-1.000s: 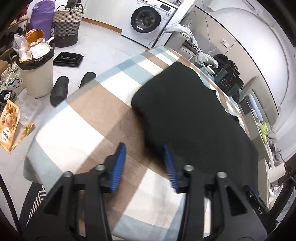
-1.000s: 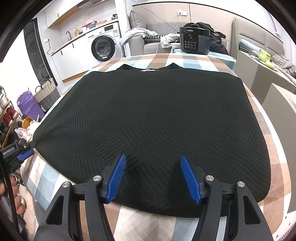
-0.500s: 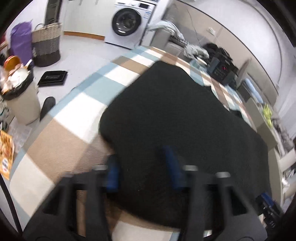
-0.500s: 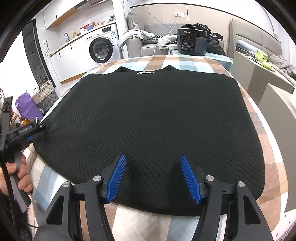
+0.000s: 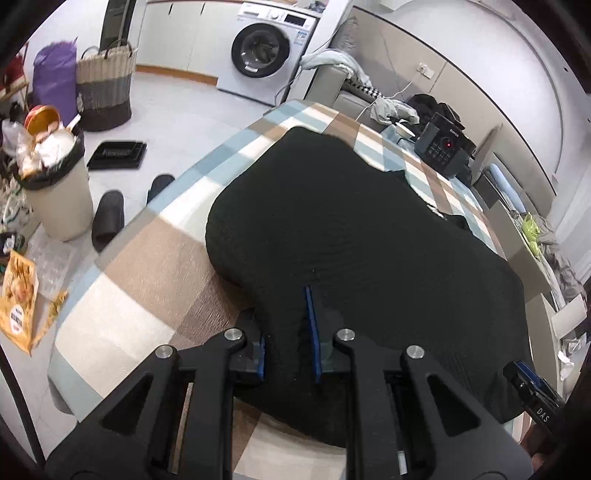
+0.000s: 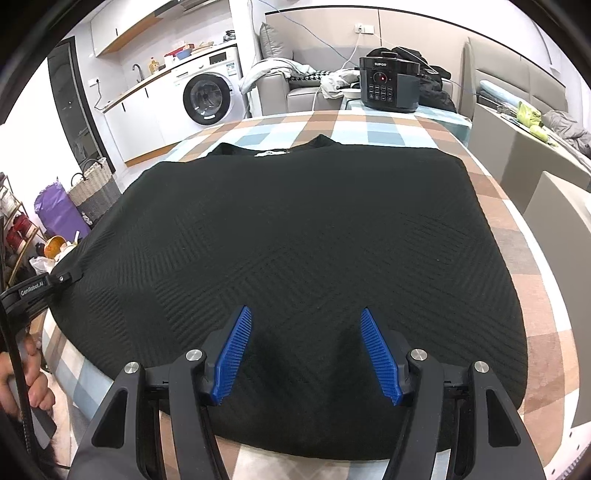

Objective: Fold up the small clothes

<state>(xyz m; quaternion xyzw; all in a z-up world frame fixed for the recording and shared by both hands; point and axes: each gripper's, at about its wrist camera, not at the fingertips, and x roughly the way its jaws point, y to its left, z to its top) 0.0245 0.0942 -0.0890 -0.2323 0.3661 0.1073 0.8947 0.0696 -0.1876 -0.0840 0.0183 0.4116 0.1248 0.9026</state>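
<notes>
Left wrist: left claw (image 5: pixel 288 332) closing on sweater (image 5: pixel 362 236) edge.

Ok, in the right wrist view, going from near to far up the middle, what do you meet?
Right tool → black sweater → checked tablecloth → black cooker → wall socket.

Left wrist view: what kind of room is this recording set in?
Most likely a lived-in home, an open living and laundry area: a washing machine, a woven basket, a full waste bin and a checked tablecloth.
</notes>
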